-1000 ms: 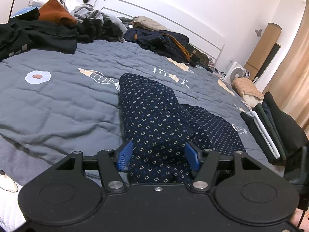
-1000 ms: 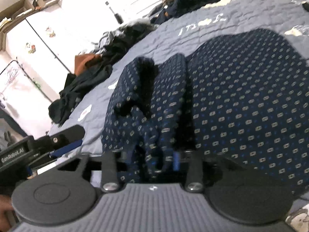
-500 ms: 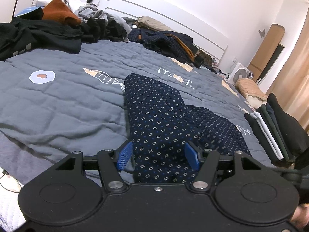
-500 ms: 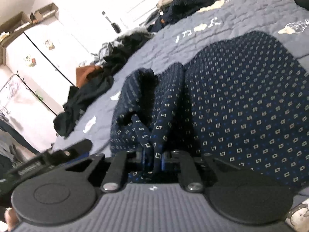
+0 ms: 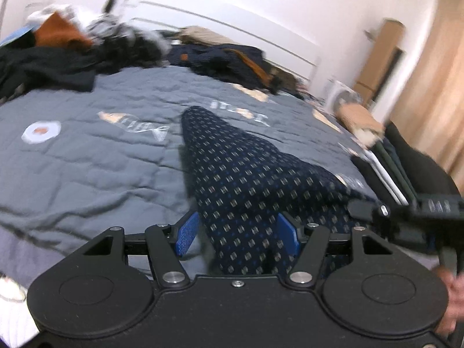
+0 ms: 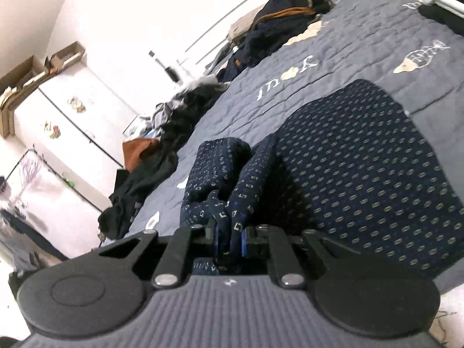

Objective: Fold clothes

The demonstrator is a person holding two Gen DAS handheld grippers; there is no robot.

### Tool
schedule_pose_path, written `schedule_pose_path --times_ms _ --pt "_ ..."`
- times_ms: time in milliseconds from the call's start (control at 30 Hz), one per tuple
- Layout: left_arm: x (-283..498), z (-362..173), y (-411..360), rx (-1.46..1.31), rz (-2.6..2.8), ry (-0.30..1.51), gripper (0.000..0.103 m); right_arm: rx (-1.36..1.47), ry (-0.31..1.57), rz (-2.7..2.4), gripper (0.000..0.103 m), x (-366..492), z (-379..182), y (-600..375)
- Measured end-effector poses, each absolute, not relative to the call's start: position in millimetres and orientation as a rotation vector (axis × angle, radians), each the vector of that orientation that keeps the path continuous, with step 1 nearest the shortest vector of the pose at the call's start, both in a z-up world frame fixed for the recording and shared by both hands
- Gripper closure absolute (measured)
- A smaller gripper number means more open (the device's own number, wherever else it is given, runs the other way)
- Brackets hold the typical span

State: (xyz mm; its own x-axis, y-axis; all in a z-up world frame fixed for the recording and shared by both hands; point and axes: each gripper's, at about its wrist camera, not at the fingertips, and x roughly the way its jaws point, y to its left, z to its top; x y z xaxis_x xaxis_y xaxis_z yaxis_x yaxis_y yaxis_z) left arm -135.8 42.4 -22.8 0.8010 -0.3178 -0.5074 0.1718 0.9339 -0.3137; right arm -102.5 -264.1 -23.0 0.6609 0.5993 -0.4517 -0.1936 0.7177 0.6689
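A navy garment (image 5: 246,174) with small square dots lies on the grey quilt (image 5: 87,159). Its near end runs between the blue pads (image 5: 187,233) of my left gripper (image 5: 237,233). Those jaws are opening, and a gap shows between the left pad and the cloth. In the right wrist view, the same garment (image 6: 362,174) spreads out flat to the right, with a bunched fold raised at its left edge. My right gripper (image 6: 230,242) is shut on that fold, which it holds a little above the quilt (image 6: 362,43).
Unfolded clothes (image 5: 58,58) are heaped along the head of the bed, among them a dark piece with a tan strap (image 5: 226,58). Folded clothes (image 5: 406,168) are stacked at the bed's right edge, past a white fan (image 5: 342,95). A white wardrobe (image 6: 58,116) stands at left.
My right gripper shut on the bunched fold and lifted it. The left jaws widened a little, freeing the left pad from the cloth. The other gripper and a hand came into the left view's right edge.
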Motion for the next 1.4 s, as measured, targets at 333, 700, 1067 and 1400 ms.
schedule_pose_path --times_ms 333,700,1067,1400 --pt "-170.4 -50.0 -55.5 0.34 -0.349 0.471 0.023 0.659 0.715 0.439 0.09 -102.9 -31.4 -283.4" --pt "-180.2 -78.2 -89.2 0.699 -0.254 0.37 0.03 0.735 0.644 0.348 0.091 -110.2 -27.3 -321.8" --pt "-176.8 -89.0 -101.9 0.767 -0.299 0.392 0.033 0.631 0.579 0.298 0.091 -115.8 -6.8 -351.7" --pt "-178.0 -102.0 -112.4 0.817 -0.308 0.393 0.033 0.548 0.838 0.199 0.088 -93.2 -68.0 -339.9"
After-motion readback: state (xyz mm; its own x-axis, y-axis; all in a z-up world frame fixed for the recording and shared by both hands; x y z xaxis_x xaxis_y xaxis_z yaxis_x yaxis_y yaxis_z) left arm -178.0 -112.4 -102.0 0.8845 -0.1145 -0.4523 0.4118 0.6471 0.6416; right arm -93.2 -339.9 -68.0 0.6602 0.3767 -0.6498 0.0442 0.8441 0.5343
